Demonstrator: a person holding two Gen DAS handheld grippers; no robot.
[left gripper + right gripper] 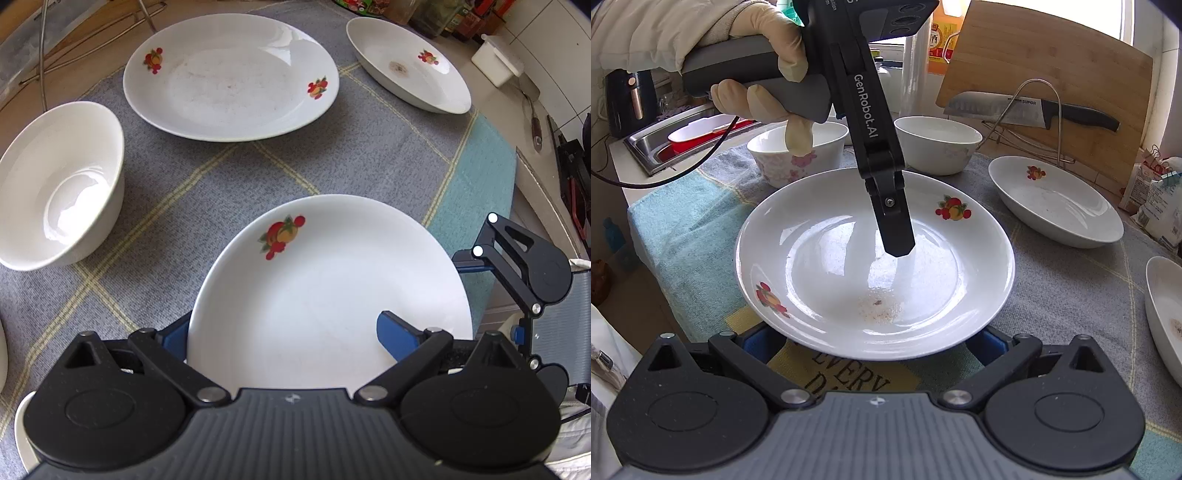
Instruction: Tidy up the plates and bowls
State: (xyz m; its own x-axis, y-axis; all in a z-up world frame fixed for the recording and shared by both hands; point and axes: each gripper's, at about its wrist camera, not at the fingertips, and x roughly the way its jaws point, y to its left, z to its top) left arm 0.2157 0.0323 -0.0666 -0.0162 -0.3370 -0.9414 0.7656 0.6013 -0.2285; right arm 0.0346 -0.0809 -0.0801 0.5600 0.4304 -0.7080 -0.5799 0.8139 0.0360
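A white fruit-print plate (332, 291) (875, 266) sits on the grey checked cloth (221, 177) between both grippers. My left gripper (284, 339) straddles its near rim, one blue finger (399, 338) above the plate, the other below; in the right wrist view one of its fingers (894, 229) hangs over the plate's centre. Whether it clamps the rim is unclear. My right gripper (875, 343) is open, its blue fingers (990, 341) low beside the plate's near edge. A second plate (229, 77), a deep plate (410, 66) (1056, 201) and a white bowl (59, 184) lie beyond.
Two more bowls (938, 147), one floral (794, 155), stand behind the plate. A wire rack (1030, 122), cutting board with a knife (1034, 107), a sink (676, 140) and another plate's edge (1163, 317) are around. A white box (498, 62) and bottles sit at the back.
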